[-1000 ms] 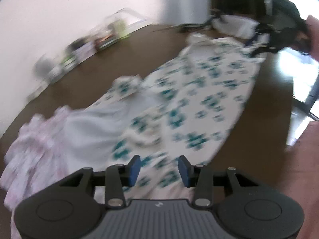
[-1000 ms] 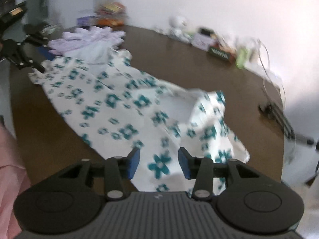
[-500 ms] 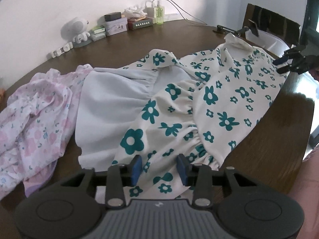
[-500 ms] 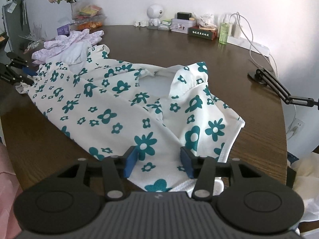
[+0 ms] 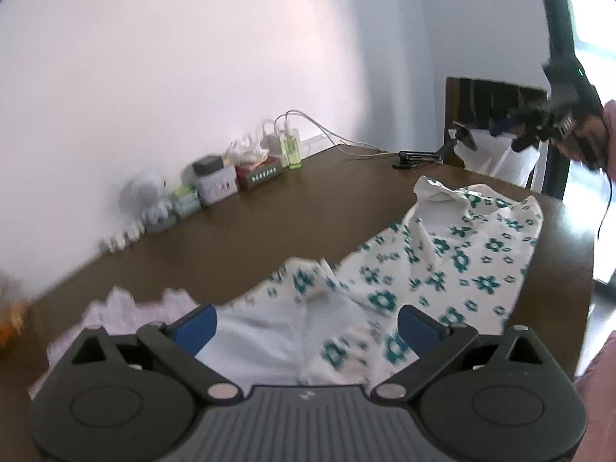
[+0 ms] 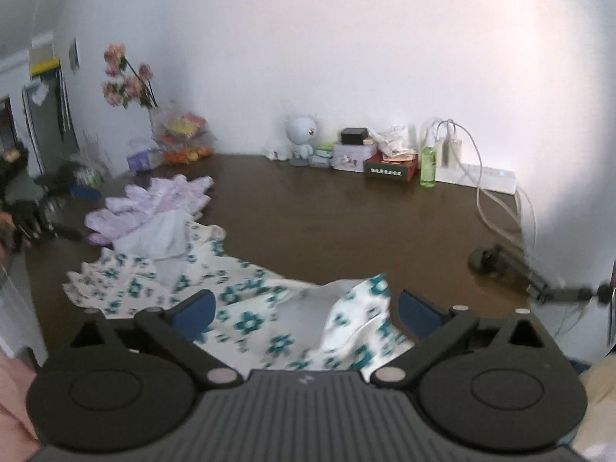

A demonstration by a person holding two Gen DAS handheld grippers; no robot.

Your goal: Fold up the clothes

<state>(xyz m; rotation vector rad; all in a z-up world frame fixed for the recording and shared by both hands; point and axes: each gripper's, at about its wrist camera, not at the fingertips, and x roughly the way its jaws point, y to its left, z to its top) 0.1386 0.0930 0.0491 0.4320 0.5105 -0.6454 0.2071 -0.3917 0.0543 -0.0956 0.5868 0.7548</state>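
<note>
Two tools, left tool (image 5: 306,325) and right tool (image 6: 304,313), both spread wide, holding nothing, above the flowered dress (image 6: 246,308). One dress, flat on the brown table (image 6: 346,223), near its front edge. Beside the dress, one purple garment (image 6: 154,204). Behind the dress, bare wood, then boxes (image 6: 390,167), a green bottle (image 6: 427,167), a toy (image 6: 302,136).

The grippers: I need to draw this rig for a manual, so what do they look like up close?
Both the left gripper and right gripper share one design: matte black ribbed body, two round discs, silver pivot pins, angular black linkages, blue pads on the fingers. A pink sleeve shows beside the left one.
</note>
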